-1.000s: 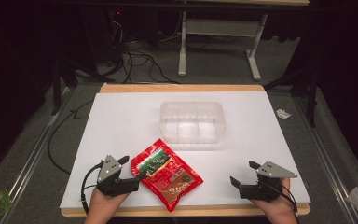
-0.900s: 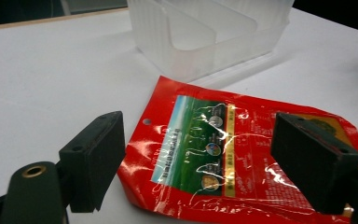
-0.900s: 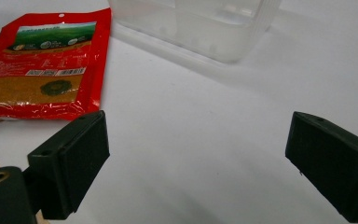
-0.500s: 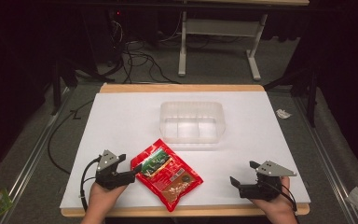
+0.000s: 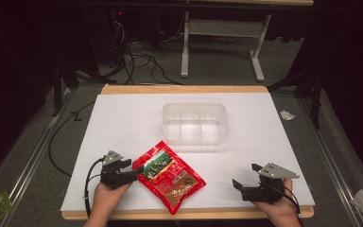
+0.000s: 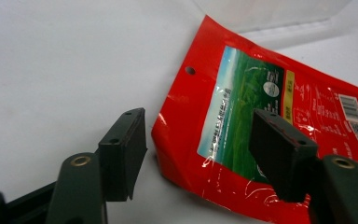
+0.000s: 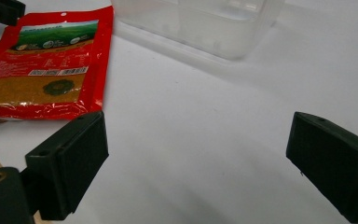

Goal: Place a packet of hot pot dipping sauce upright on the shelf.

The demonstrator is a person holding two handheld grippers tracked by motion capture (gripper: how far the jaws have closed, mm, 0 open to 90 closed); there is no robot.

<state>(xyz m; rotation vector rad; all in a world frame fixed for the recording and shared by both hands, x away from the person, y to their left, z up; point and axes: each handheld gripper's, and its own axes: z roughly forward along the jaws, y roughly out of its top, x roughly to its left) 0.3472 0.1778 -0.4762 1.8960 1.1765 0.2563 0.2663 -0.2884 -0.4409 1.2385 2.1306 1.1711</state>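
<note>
I've got the left gripper [image 6: 191, 154] open, jaws straddling the near corner of the red packet [image 5: 171, 175] lying flat just in front of the clear tub [image 5: 195, 124], right gripper [image 5: 246, 182] open and idle, so next probably pinch that corner.

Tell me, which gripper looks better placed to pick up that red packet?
Left, probably. The left gripper is open with its jaws either side of the red packet's corner. The right gripper, also open, sits apart near the table's front right edge, with bare surface between its jaws.
</note>
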